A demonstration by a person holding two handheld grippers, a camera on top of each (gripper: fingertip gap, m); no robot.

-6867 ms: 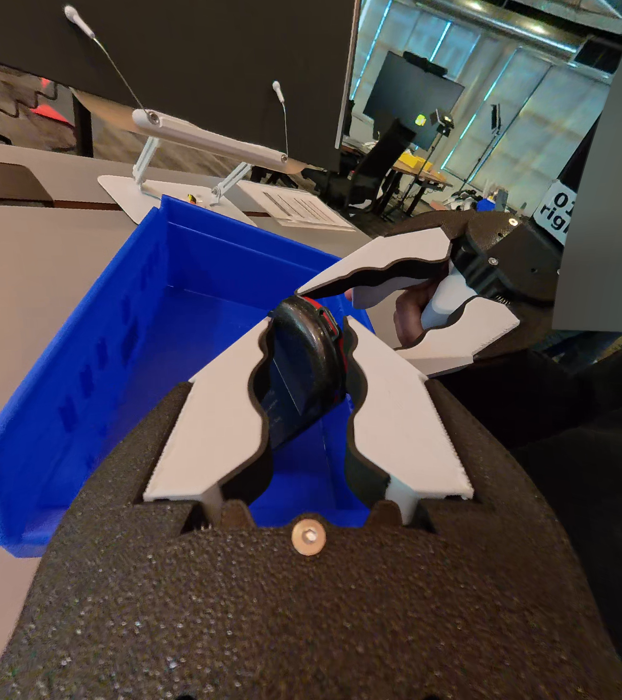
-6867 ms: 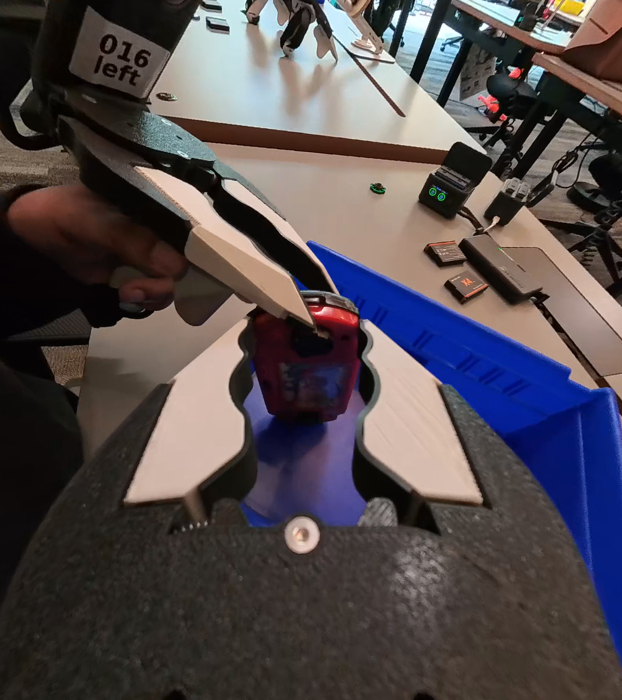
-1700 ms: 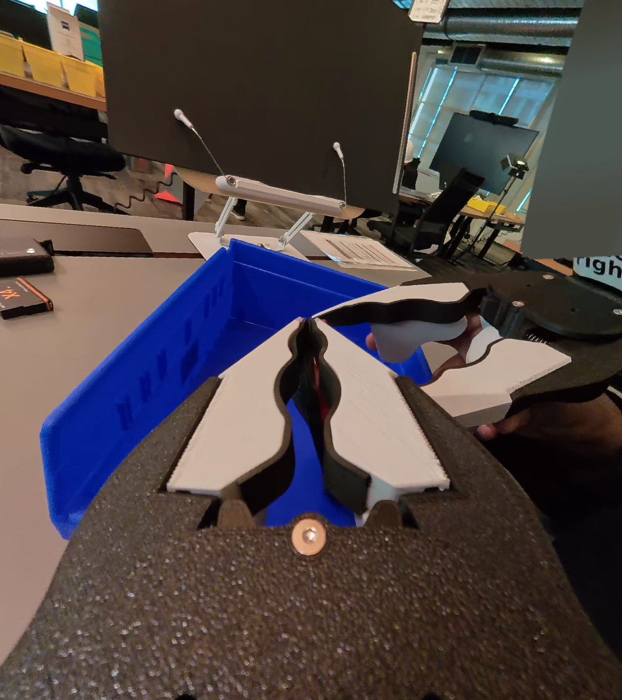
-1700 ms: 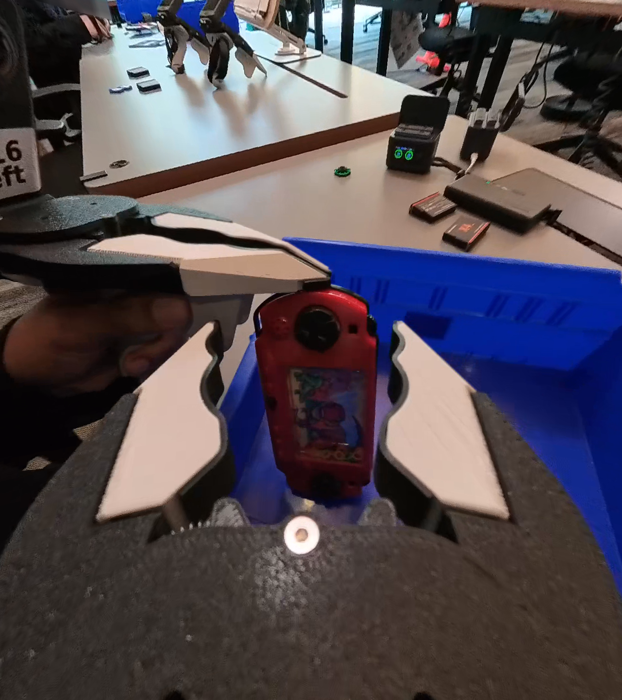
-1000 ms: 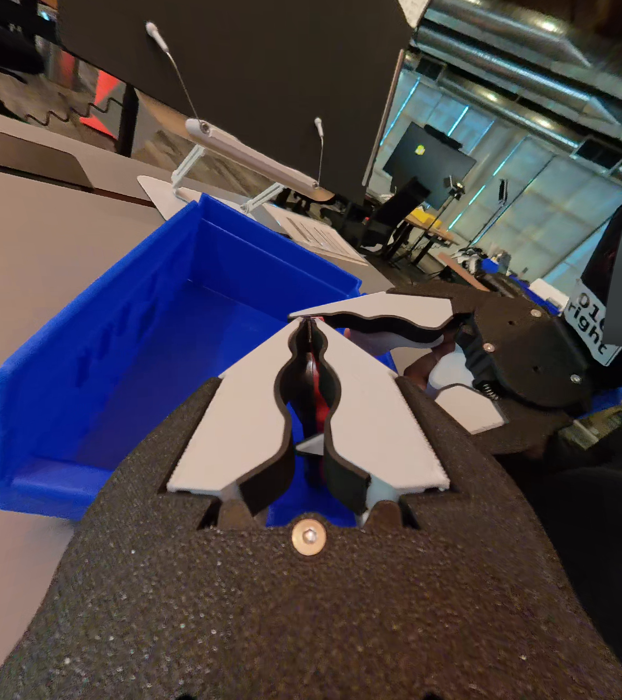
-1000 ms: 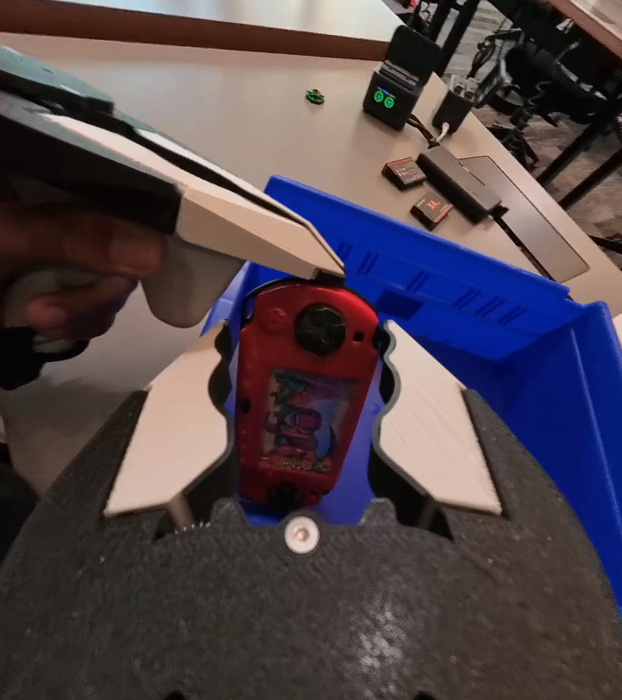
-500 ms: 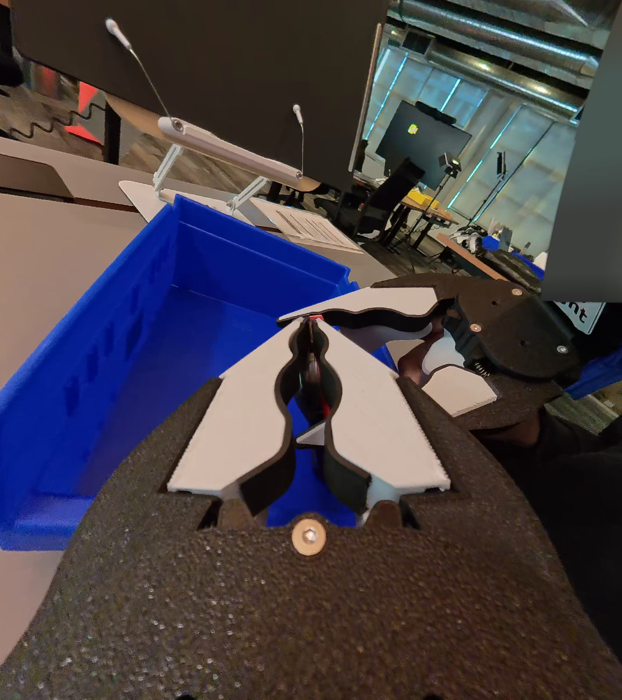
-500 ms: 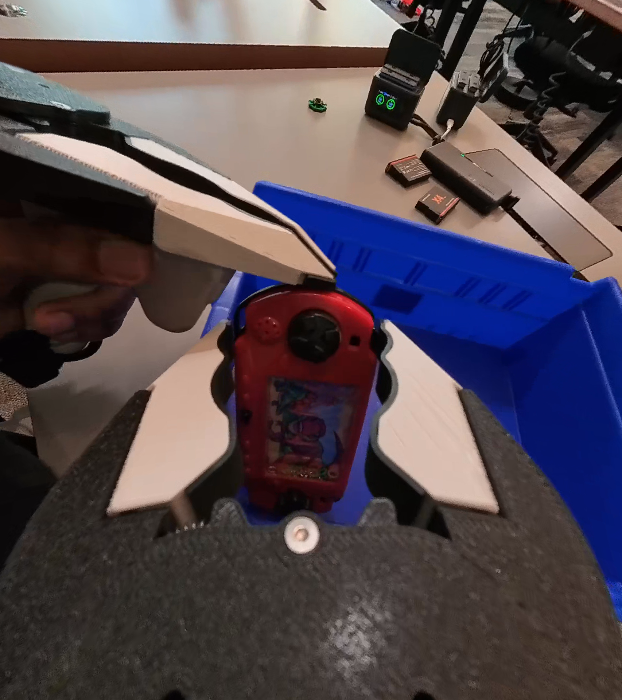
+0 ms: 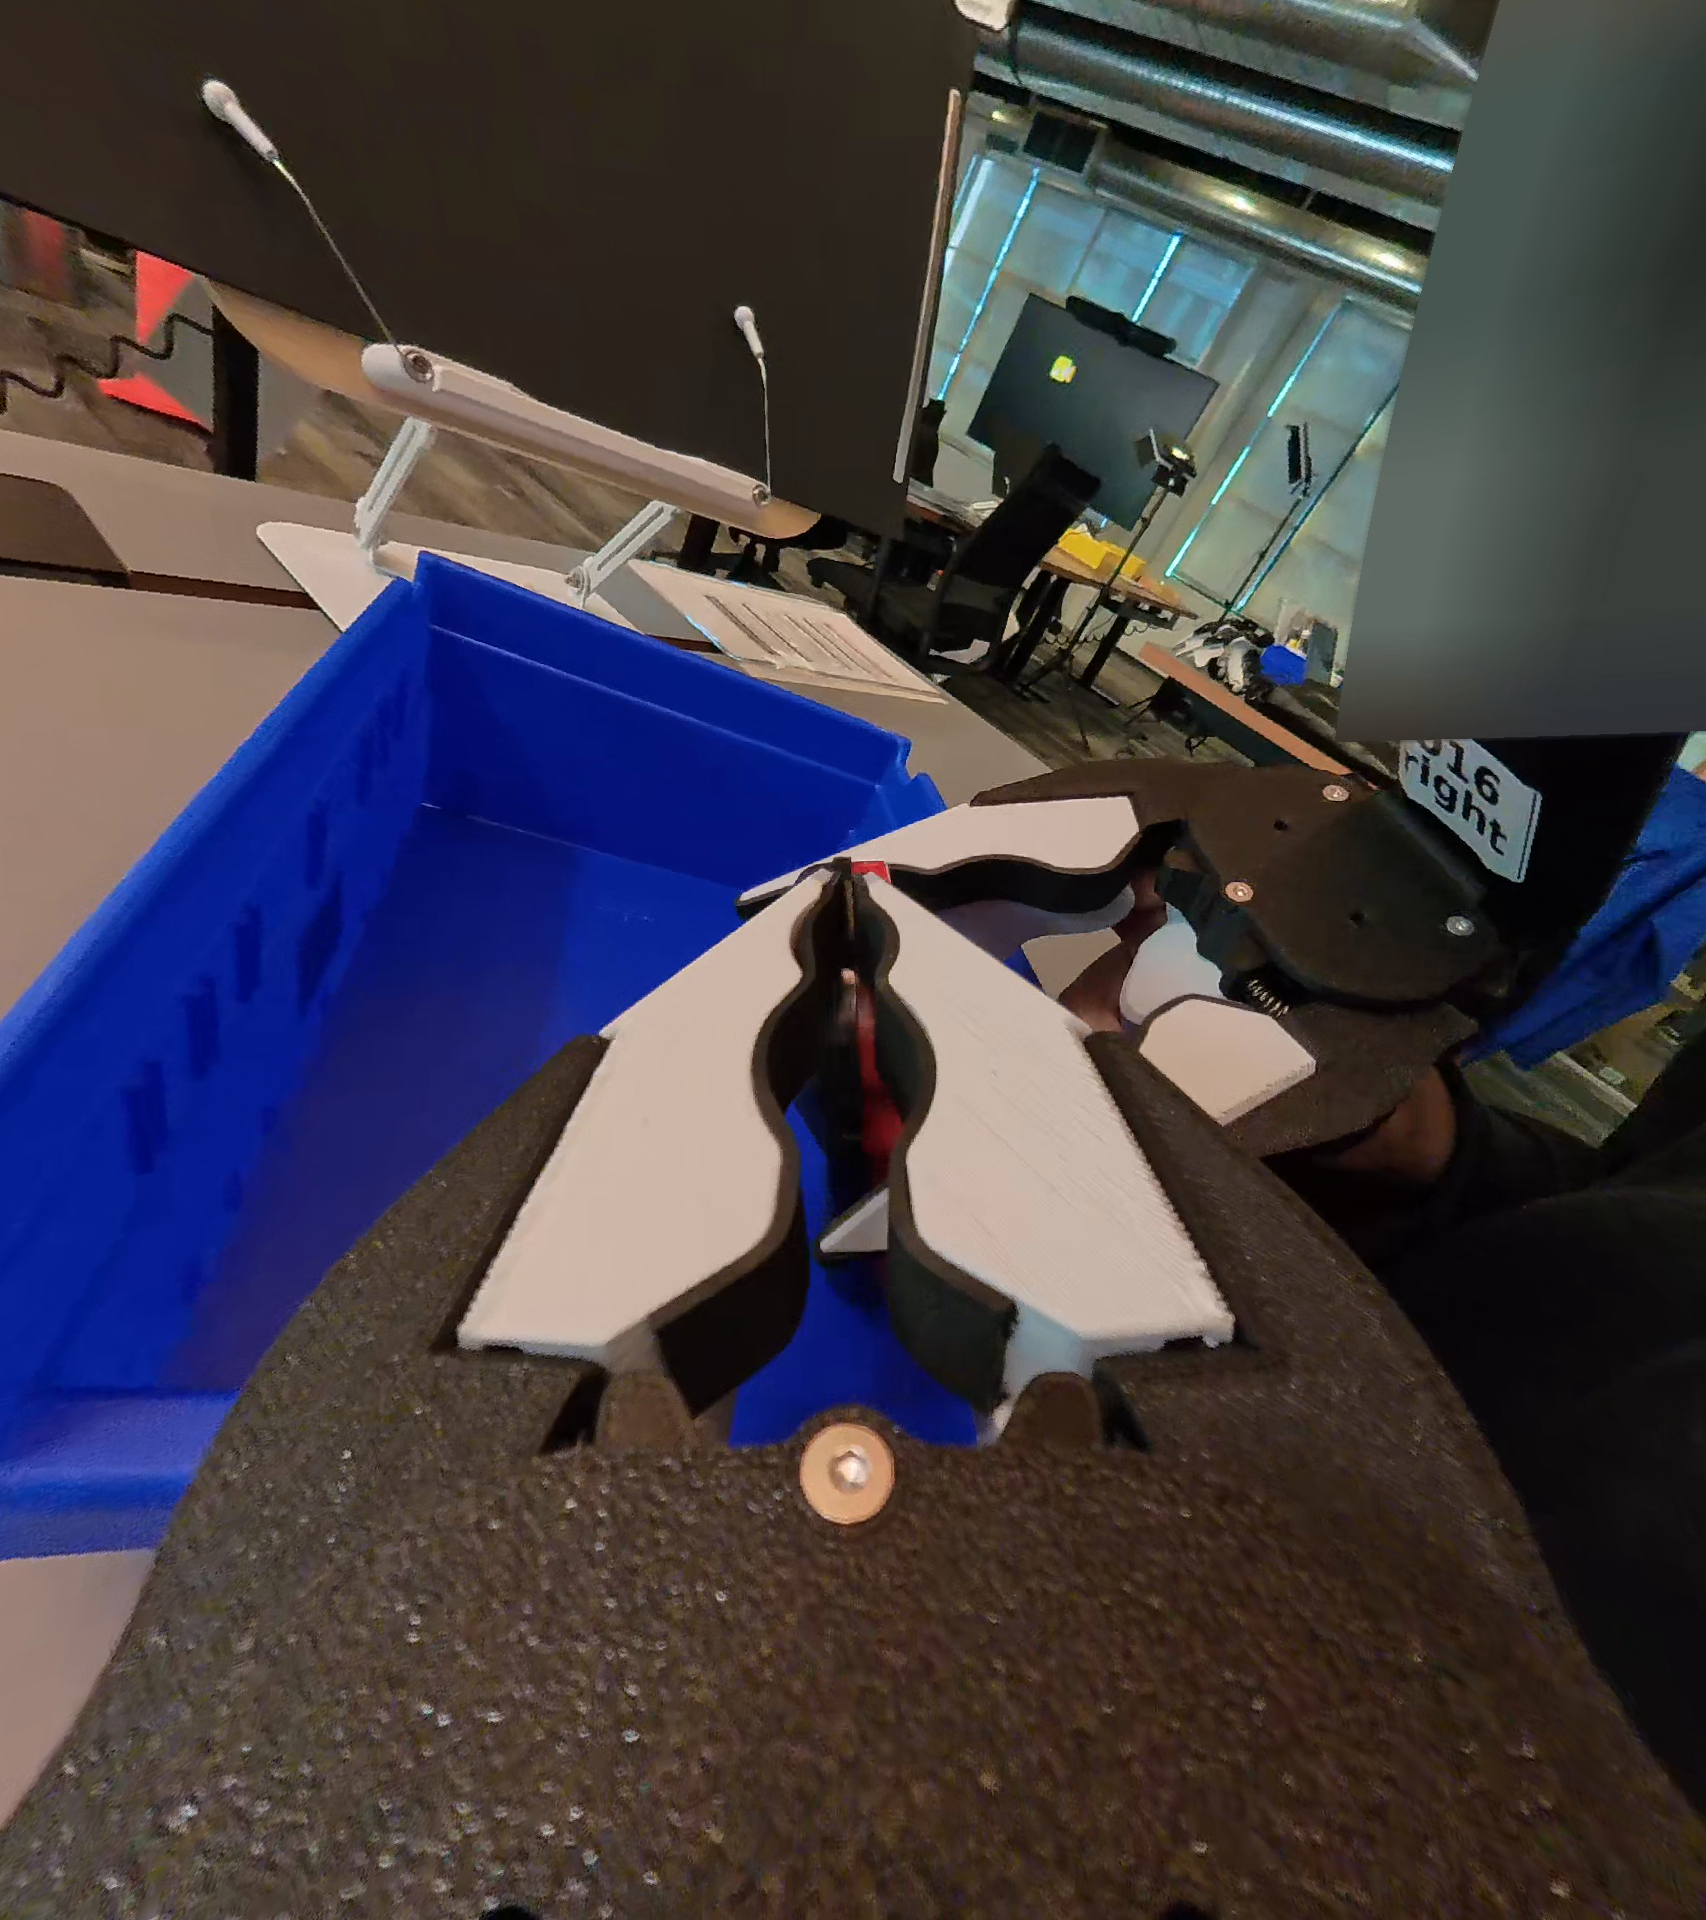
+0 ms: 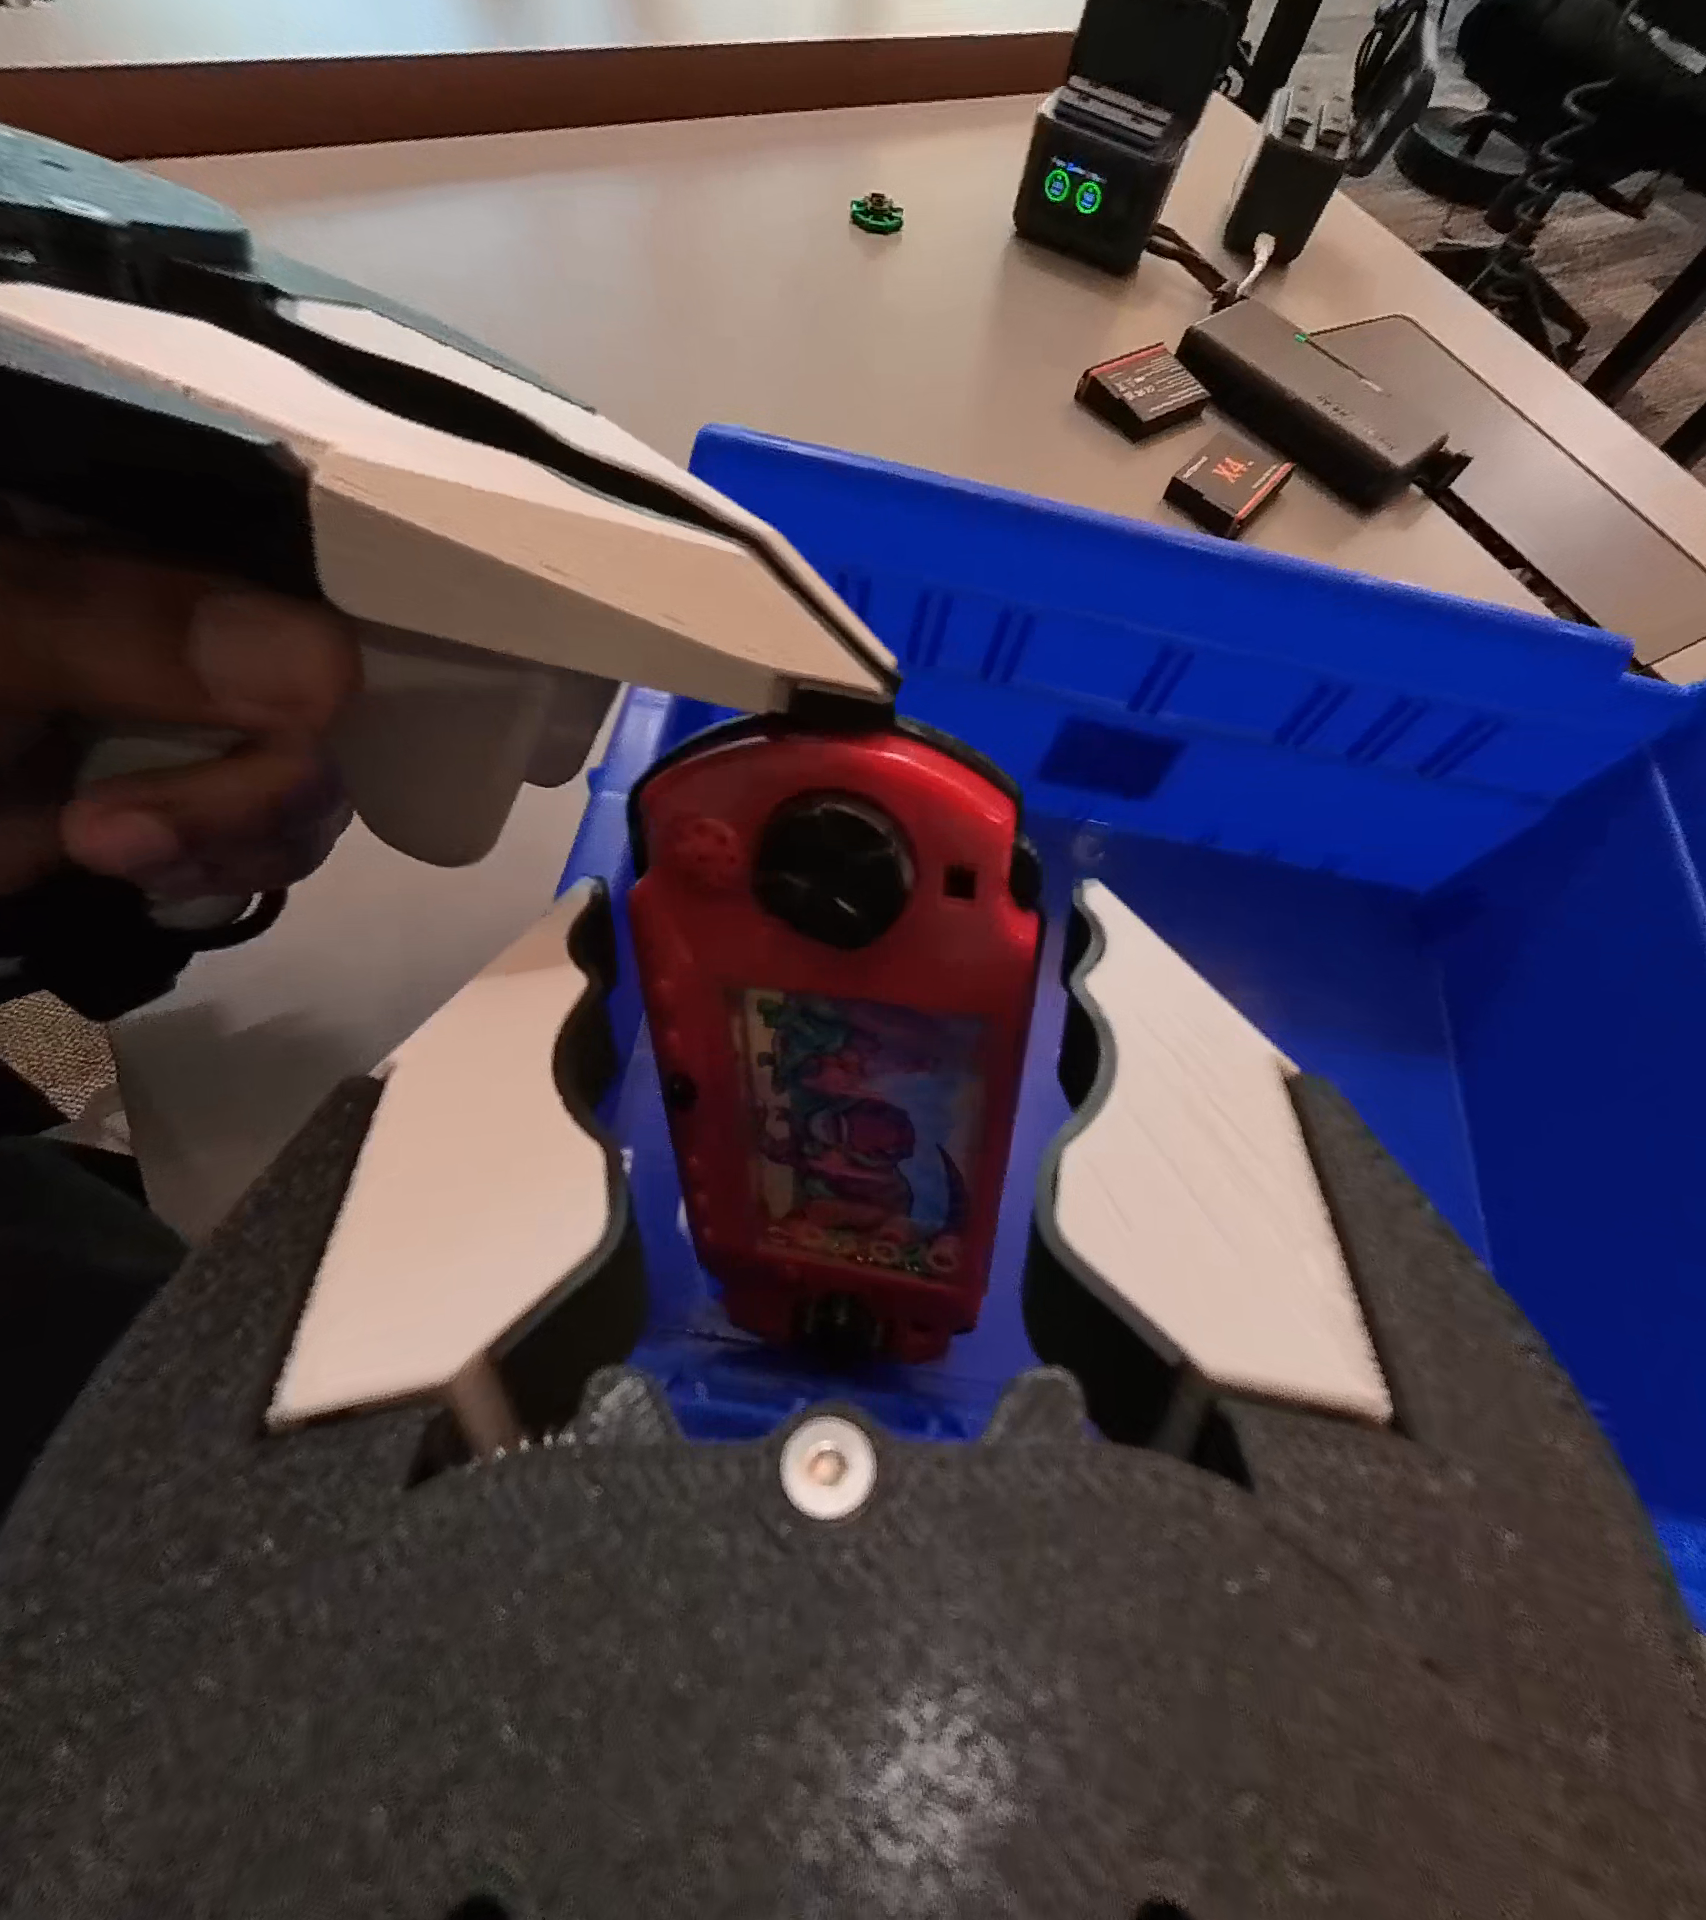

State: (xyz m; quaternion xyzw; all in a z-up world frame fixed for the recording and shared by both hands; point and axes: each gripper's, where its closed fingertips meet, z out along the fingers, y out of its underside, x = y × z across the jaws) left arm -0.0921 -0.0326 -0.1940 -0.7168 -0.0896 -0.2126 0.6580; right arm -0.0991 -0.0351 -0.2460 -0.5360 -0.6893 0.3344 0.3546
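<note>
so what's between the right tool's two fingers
The red handheld game toy, hanging over the blue bin, pinched at its top by the left tool. Right wrist view.

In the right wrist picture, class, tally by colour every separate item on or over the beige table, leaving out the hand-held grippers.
Blue: 1, the blue plastic storage bin.
Red: 1, the red handheld game toy.
Green: 1, the small green ring-shaped piece.
Black: 5, two black charger boxes, one flat black power unit, two small black battery packs.
Total: 8.
</note>
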